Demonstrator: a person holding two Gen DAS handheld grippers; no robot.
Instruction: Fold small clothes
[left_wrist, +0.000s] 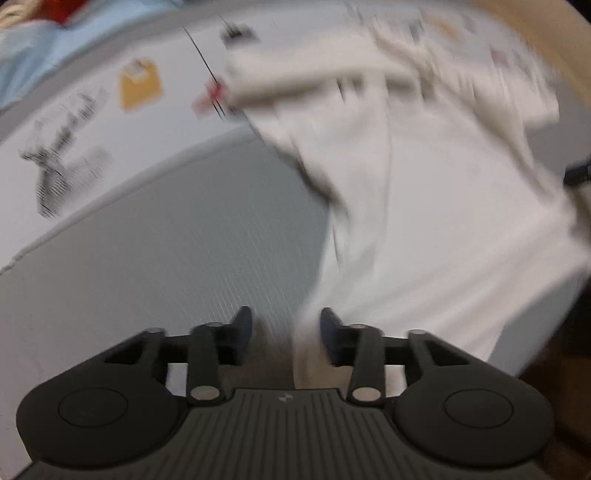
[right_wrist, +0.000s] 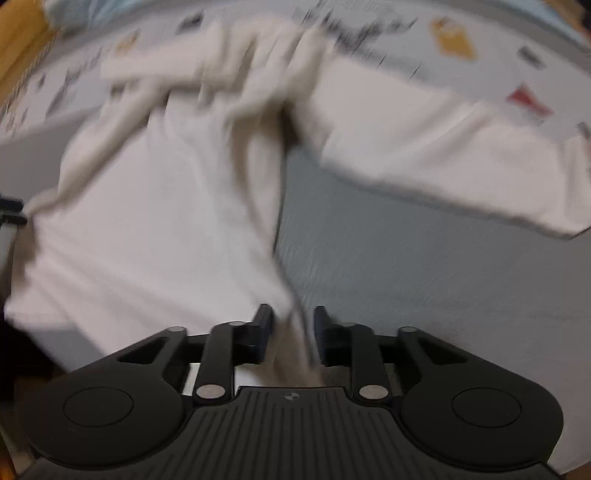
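A small white long-sleeved shirt (left_wrist: 436, 206) lies spread on a grey mat (left_wrist: 192, 251); both views are motion-blurred. My left gripper (left_wrist: 286, 325) is open, with the shirt's lower corner lying between its fingers, against the right one. In the right wrist view the shirt (right_wrist: 159, 206) fills the left half, one sleeve (right_wrist: 436, 158) stretched out to the right. My right gripper (right_wrist: 291, 321) is open with a fold of the shirt's hem running between its fingers. The other gripper shows as a dark tip at the shirt's far edge (left_wrist: 578, 173).
The grey mat (right_wrist: 424, 280) lies on a white printed sheet (left_wrist: 92, 110) with a yellow patch (left_wrist: 140, 85) and a red mark (right_wrist: 524, 98). Light blue cloth (left_wrist: 33, 55) lies beyond the sheet. A wooden surface (right_wrist: 18, 33) borders it.
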